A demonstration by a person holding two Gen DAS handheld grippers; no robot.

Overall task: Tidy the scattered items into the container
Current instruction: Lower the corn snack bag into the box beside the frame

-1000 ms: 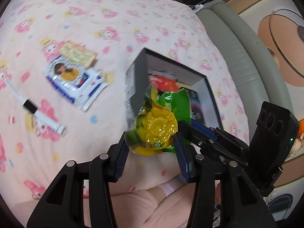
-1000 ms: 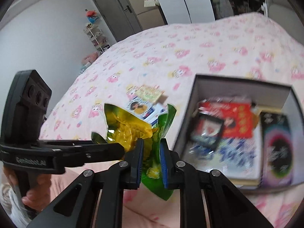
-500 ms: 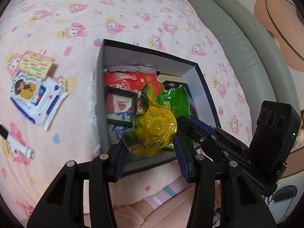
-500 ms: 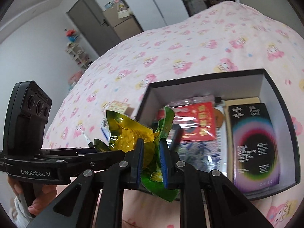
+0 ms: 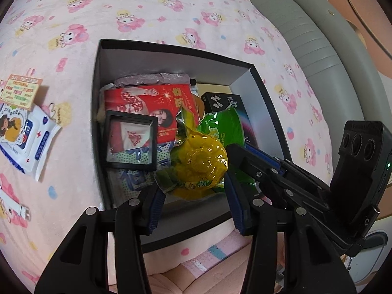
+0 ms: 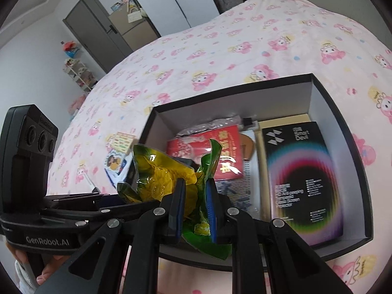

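Since the earlier frames, both hand-held grippers have carried the green-and-yellow snack packet (image 5: pixel 198 164) from above the bed to over the black box (image 5: pixel 267 90). One packet, crumpled; its long axis cannot be told, and its twisted end points away from the fingers. Right hand-held gripper (image 6: pixel 194 210) is clamped on its green edge. Left hand-held gripper (image 5: pixel 193 196) stands spread, fingers flanking the packet; contact cannot be told. Inside the box: one red packet (image 5: pixel 147 105), one small framed square (image 5: pixel 131 142), one dark carton (image 6: pixel 301 178). One wipes pack (image 5: pixel 22 132) lies on the bed (image 5: pixel 171 7).
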